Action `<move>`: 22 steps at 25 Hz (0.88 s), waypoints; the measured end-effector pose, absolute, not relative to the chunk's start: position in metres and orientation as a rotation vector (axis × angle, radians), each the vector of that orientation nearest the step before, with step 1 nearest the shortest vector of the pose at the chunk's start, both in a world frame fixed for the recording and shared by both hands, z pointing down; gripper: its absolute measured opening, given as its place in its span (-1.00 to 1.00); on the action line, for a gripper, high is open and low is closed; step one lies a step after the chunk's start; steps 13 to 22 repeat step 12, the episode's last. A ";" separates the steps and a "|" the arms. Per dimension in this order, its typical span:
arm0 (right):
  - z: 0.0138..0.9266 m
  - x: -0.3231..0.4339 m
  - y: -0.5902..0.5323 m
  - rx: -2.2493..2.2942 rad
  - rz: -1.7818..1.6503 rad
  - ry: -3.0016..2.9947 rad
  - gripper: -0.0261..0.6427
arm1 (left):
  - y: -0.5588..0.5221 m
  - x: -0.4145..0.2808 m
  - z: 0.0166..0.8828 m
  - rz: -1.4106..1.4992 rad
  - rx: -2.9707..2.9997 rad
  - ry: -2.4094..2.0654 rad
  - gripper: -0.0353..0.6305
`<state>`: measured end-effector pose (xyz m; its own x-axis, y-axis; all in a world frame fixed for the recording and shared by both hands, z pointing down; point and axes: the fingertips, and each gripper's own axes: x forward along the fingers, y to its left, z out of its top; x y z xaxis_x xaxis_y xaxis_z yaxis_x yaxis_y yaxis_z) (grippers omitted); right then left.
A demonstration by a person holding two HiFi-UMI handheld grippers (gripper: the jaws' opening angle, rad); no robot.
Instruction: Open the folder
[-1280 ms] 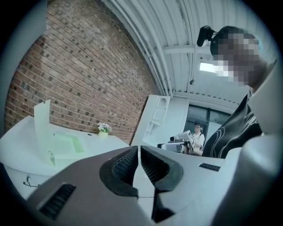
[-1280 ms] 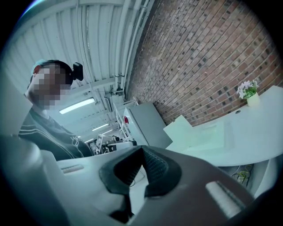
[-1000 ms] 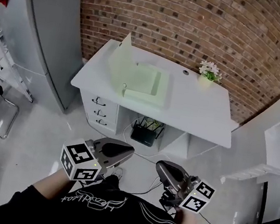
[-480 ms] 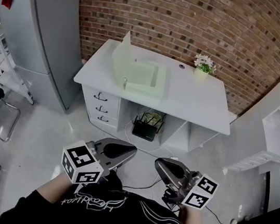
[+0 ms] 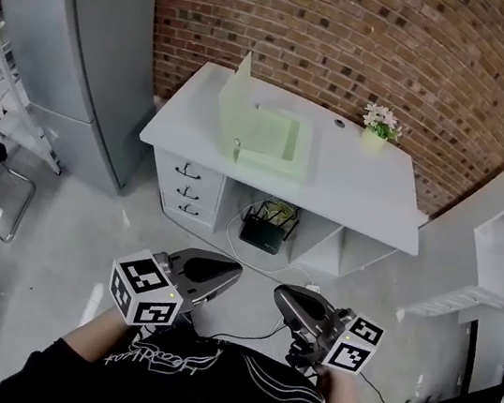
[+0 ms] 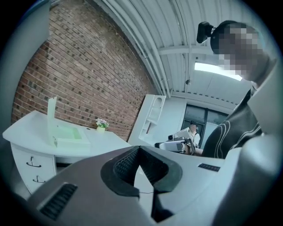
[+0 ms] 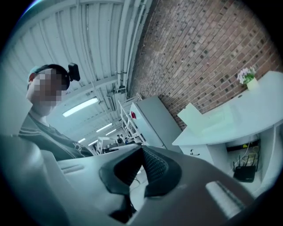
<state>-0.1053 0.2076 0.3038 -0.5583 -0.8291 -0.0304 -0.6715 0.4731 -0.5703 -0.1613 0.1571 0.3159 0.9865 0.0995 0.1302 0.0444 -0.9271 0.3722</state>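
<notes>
Moved since a second ago: not much, honestly. Our view has swung a touch, so the bench [image 5: 367, 190] sits slightly more toward 1 o'clock in the head view. Both tools hang in about the same spot near our belly.
Left tool [image 5: 233, 275]: jaws pressed together, nothing between them, well apart from the bench.
Right tool [image 5: 280, 294]: same deal, pads meeting at the tip, nothing in them.
Folder [image 5: 275, 143]: pale green, on the bench at about 12 o'clock from us, toward the bench's 9 o'clock end.
Progress: its cover [image 5: 238, 89] already stands upright along the folder's 9 o'clock edge, so we'd call it opened or very nearly. We reckon what's left, if anything, is laying that cover flat, and we're too far off to touch it right now.
Inside the folder: the base looks like a shallow tray; we can't tell whether any sheets lie in it.
Flower pot [image 5: 373, 139]: at 1 o'clock on the bench, small white flowers in it.
Drawers [image 5: 185, 190]: three, all shut, below the folder end.
Bay under the bench: black router [image 5: 259, 232] with cables trailing out.
</notes>
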 end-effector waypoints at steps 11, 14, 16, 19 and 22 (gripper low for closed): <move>0.298 -0.124 0.201 -1.228 -0.721 2.448 -0.92 | 0.155 -0.181 0.308 0.223 2.751 0.037 -0.88; 0.298 -0.125 0.204 -1.229 -0.720 2.453 -0.92 | 0.159 -0.181 0.307 0.223 2.753 0.039 -0.89; 0.298 -0.125 0.204 -1.229 -0.720 2.453 -0.92 | 0.159 -0.181 0.307 0.223 2.753 0.039 -0.89; 0.298 -0.125 0.204 -1.229 -0.720 2.453 -0.92 | 0.159 -0.181 0.307 0.223 2.753 0.039 -0.89; 0.298 -0.125 0.204 -1.229 -0.720 2.453 -0.92 | 0.159 -0.181 0.307 0.223 2.753 0.039 -0.89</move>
